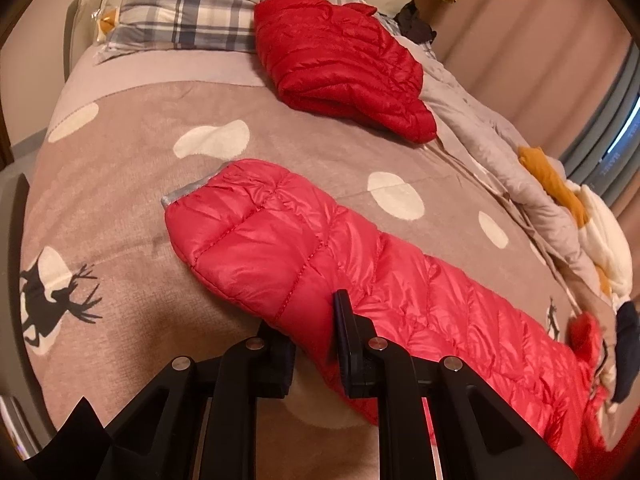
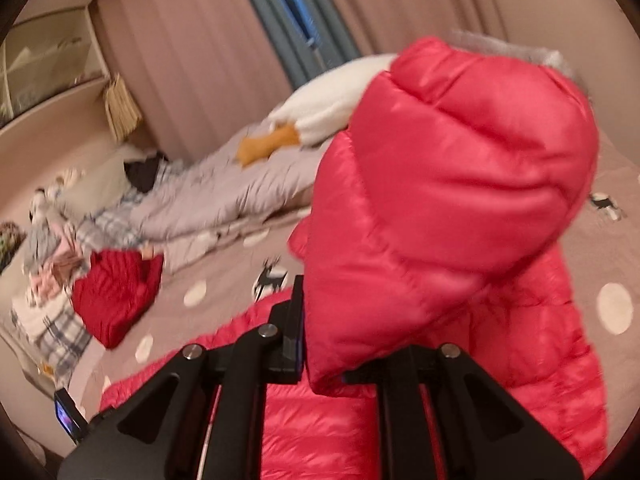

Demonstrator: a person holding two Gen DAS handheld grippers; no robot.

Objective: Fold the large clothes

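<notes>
2 red puffer jackets on bed. Bright red jacket spread across blanket w/ deer print; L gripper pinching its edge. R gripper pinching other part, sleeve lifted off bed. Darker red jacket folded nr 1 plaid pillow.

Pink-red quilted puffer jacket sprawls on bed, one sleeve lifted

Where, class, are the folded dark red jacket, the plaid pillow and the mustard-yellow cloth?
Folded dark red jacket (image 1: 340,64): left wrist view, middle of its quilted top.
Plaid pillow (image 1: 180,20): left wrist view, centre of its checked face.
Mustard-yellow cloth (image 2: 264,146): right wrist view, middle of the piece lying on the grey quilt.
</notes>
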